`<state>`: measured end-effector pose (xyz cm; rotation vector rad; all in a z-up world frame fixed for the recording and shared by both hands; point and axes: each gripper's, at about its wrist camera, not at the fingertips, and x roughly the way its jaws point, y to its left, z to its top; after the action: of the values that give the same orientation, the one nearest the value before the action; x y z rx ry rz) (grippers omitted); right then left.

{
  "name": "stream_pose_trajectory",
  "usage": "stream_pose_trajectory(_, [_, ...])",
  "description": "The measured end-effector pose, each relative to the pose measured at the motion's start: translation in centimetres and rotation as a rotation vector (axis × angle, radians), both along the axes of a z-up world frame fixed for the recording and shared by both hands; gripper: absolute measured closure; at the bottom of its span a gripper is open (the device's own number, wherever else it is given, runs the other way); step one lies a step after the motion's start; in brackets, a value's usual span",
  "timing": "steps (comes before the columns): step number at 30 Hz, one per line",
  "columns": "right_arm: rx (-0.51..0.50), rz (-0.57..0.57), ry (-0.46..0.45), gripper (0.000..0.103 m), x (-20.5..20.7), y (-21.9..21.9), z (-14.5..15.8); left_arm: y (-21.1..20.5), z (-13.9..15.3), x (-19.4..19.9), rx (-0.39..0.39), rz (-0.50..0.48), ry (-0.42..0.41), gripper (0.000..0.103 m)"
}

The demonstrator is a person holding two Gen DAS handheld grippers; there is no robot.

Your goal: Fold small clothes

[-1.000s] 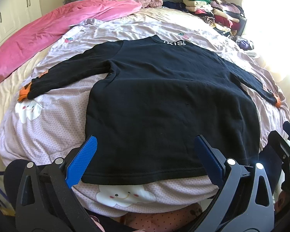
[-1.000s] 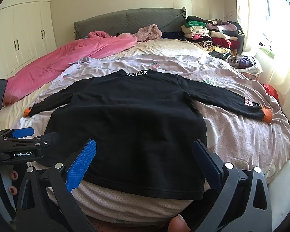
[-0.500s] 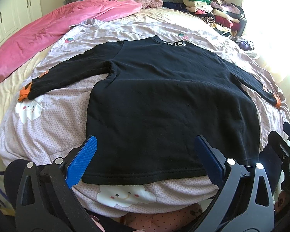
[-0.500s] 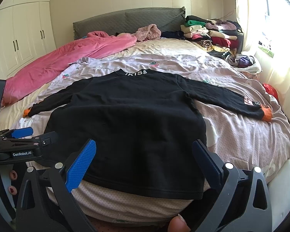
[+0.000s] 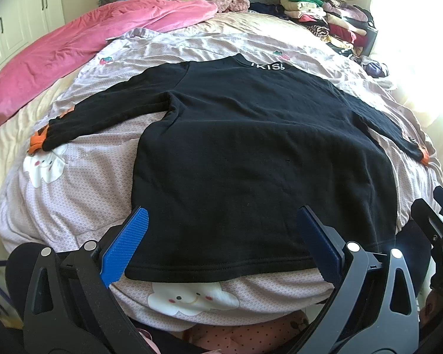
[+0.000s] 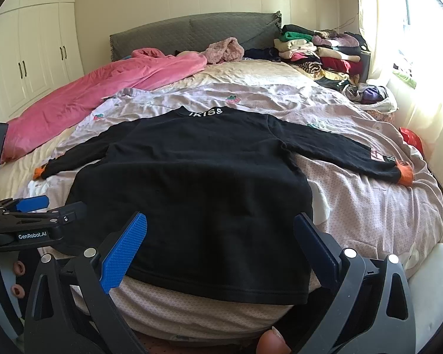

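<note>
Sweater (image 5: 251,153) lies spread flat on the bedspread (image 5: 82,194), clothes pile (image 5: 325,14) behind it

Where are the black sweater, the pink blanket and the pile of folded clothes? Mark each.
black sweater (image 5: 251,159), left wrist view, middle of its body.
pink blanket (image 6: 109,91), right wrist view, its middle.
pile of folded clothes (image 6: 316,50), right wrist view, stack's middle.

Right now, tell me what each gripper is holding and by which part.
Nothing is held. The left gripper and right gripper are both open, at the hem of the black long-sleeved top, which lies flat.
</note>
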<state>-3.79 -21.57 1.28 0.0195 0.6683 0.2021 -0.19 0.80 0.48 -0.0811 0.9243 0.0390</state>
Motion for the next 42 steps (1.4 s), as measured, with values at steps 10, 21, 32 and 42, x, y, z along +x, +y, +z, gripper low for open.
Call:
stream_pose_trajectory(10, [-0.003, -0.005, 0.001, 0.004, 0.1, -0.1, -0.1, 0.0, -0.1, 0.1, -0.002, -0.003, 0.004, 0.009])
stream_pose_trajectory(21, [-0.013, -0.016, 0.014, 0.004, 1.2, -0.2, -0.1, -0.2, -0.7, 1.5, 0.006, -0.003, 0.024, 0.009])
stream_pose_trajectory(32, [-0.03, -0.031, 0.0, 0.004, 3.7, -0.5, 1.1, -0.3, 0.1, 4.1, 0.025, -0.002, 0.013, 0.009])
stream_pose_trajectory(42, [0.013, -0.051, 0.027, 0.004, 7.0, -2.1, 1.8, -1.7, 2.2, 7.6, 0.033, -0.028, -0.028, 0.009])
